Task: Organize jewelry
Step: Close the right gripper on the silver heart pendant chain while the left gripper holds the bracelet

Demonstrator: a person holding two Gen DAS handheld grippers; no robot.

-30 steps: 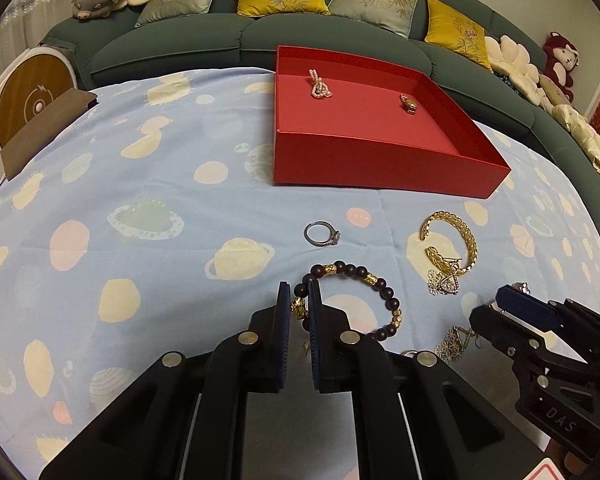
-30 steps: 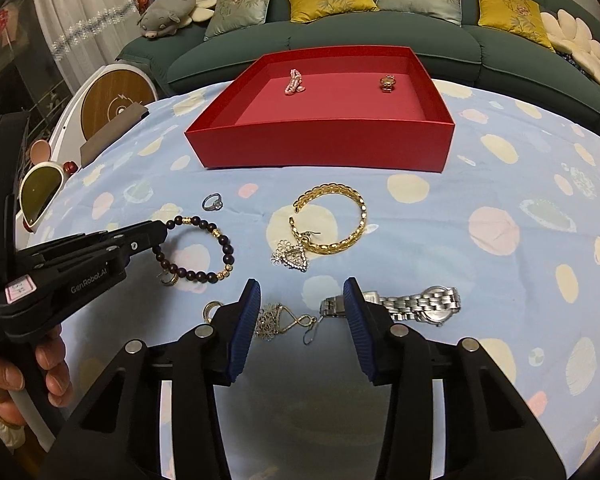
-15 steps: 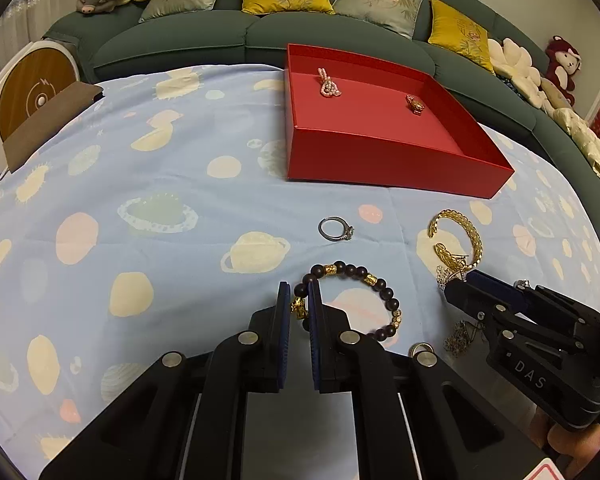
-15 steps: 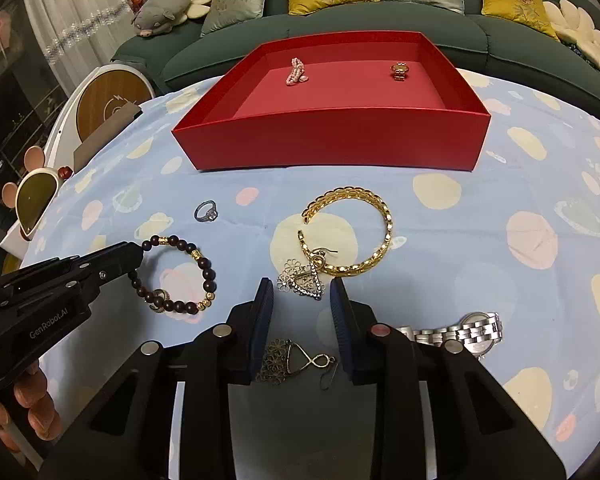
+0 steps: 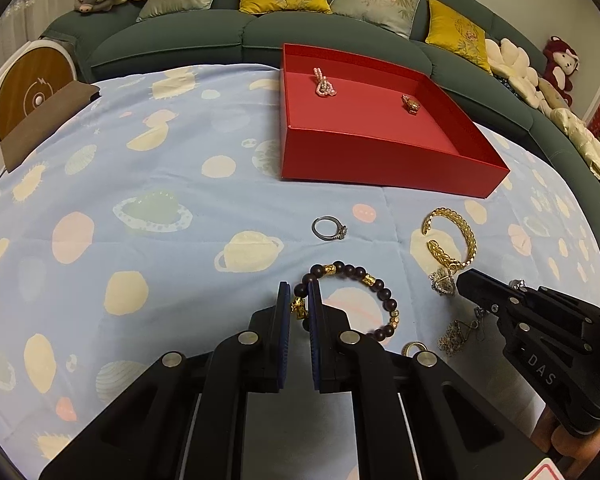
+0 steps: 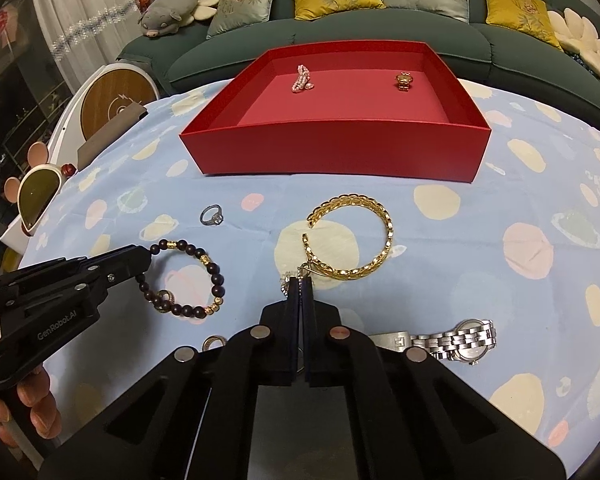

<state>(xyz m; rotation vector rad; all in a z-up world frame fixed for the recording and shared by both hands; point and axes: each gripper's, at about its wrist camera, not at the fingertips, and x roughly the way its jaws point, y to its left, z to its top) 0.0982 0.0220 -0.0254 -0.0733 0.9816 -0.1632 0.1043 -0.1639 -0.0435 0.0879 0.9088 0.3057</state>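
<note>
My left gripper (image 5: pixel 299 300) is clamped on the dark beaded bracelet (image 5: pixel 354 300), its blue pads (image 5: pixel 285 320) drawn close with only the strand and a gold bead between them; the rest of the bracelet lies looped on the pale blue planet-print cloth (image 5: pixel 140 200) just ahead and to the right of the fingers. My right gripper (image 6: pixel 300 284) has just been closing and now its jaws stand pressed together, tips down on the silver filigree pendant (image 5: pixel 444 282) that lies touching the near end of the gold chain bangle (image 6: pixel 352 236); from my right wrist view only a sliver of the pendant and a small gold clasp shows at the fingertips, so I cannot tell how firmly it is caught. A silver ring with a stone (image 5: pixel 330 229) lies alone on the cloth between the bracelet and the red box (image 6: pixel 336 152). A second filigree piece (image 5: pixel 456 330) and a small gold ring (image 5: pixel 414 347) lie between my two grippers, near their bodies. The silver watch (image 6: pixel 452 342) lies just right of my right gripper. Inside the red box, well apart from each other, rest a pink pearl piece (image 6: pixel 302 79) and a small gold charm (image 6: pixel 403 80).
</note>
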